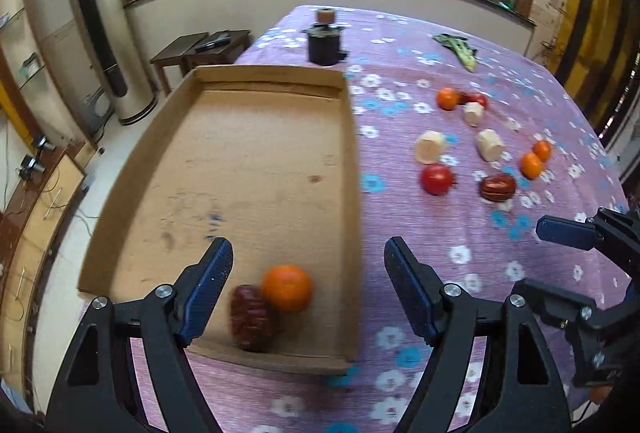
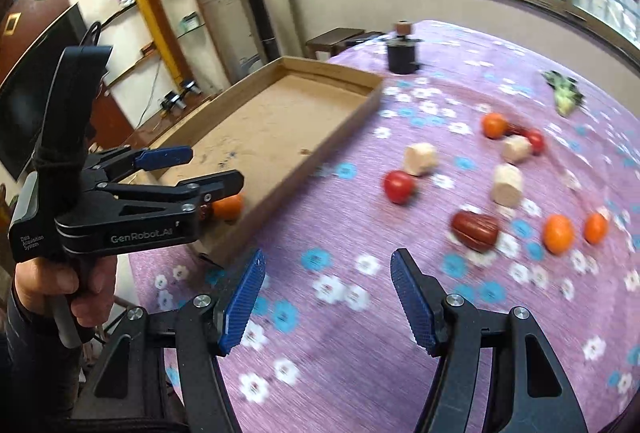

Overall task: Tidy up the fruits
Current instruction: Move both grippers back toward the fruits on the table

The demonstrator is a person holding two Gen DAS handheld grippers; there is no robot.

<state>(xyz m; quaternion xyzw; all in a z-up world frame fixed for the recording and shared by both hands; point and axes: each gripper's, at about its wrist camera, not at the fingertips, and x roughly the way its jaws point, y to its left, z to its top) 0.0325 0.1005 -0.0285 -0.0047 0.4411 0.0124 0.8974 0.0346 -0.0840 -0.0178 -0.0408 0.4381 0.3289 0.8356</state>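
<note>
Oranges: four in my sight: one in the cardboard tray (image 1: 276,137), three out on the purple cloth (image 1: 420,253) to the tray's right.
Tomatoes: two, both on the cloth right of the tray (the far one half hidden behind an orange).
Dates: two: one in the tray, one on the cloth.
Pale stubby pieces: three, clustered right of the tray.
Tray contents: an orange (image 1: 287,287) touching a dark red date (image 1: 252,317), both at the tray's near end.
My left gripper (image 1: 308,281): jaws spread, nothing between them, above the tray's near end.
My right gripper (image 2: 326,297): jaws apart, empty, over the cloth right of the tray.
</note>
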